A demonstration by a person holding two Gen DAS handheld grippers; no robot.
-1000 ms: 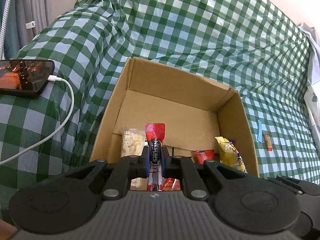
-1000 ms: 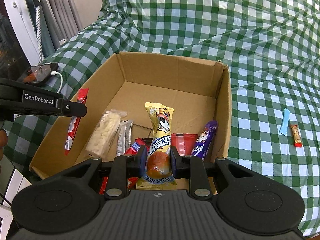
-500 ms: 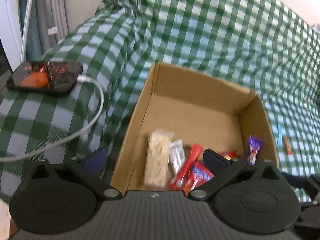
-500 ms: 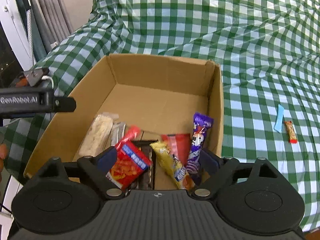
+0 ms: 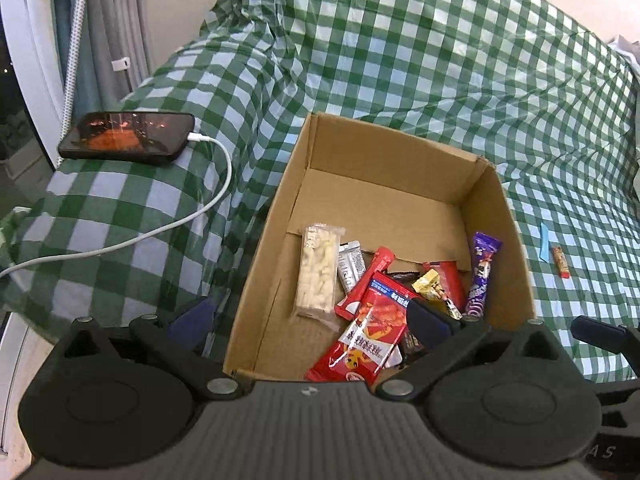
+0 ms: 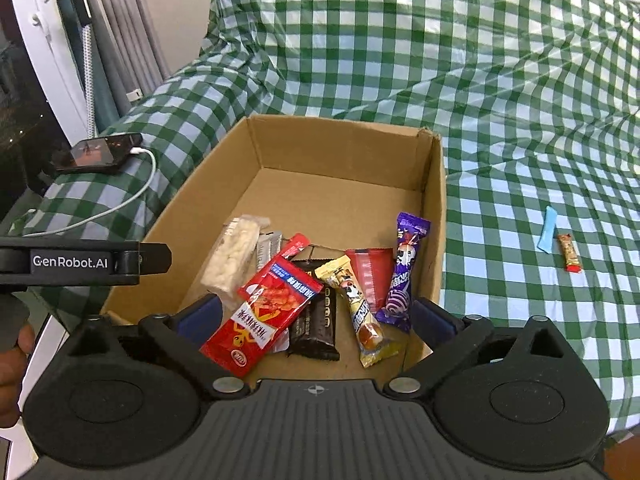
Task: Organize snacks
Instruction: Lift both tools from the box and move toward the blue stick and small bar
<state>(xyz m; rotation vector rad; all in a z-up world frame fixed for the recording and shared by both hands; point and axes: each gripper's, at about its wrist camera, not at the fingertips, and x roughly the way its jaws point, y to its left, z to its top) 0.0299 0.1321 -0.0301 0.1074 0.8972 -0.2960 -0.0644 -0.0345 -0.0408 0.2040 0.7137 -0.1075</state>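
An open cardboard box point(image 5: 496, 216) point(image 6: 434, 216) sits on the green checked cloth. Inside lie a white rice bar point(image 5: 318, 270), a red stick sachet point(image 5: 370, 276), a big red packet point(image 6: 268, 312), a dark bar point(image 6: 316, 320), a yellow bar point(image 6: 356, 304) and a purple bar point(image 6: 402, 272). My left gripper point(image 5: 310, 320) hangs open above the box's near left corner, holding nothing. My right gripper point(image 6: 316, 316) is over the near edge, its jaws opening, with nothing pressed between them; the snacks rest on the box floor below.
A small orange candy point(image 6: 569, 254) and a blue strip point(image 6: 548, 230) lie on the cloth right of the box. A phone point(image 5: 128, 136) on a white cable point(image 5: 224, 184) lies to the left. A hand point(image 6: 12, 360) shows at the left edge.
Both grippers opened: the left let the red stick sachet drop, the right let the yellow bar drop into the box. Both have pulled back and up from the box.
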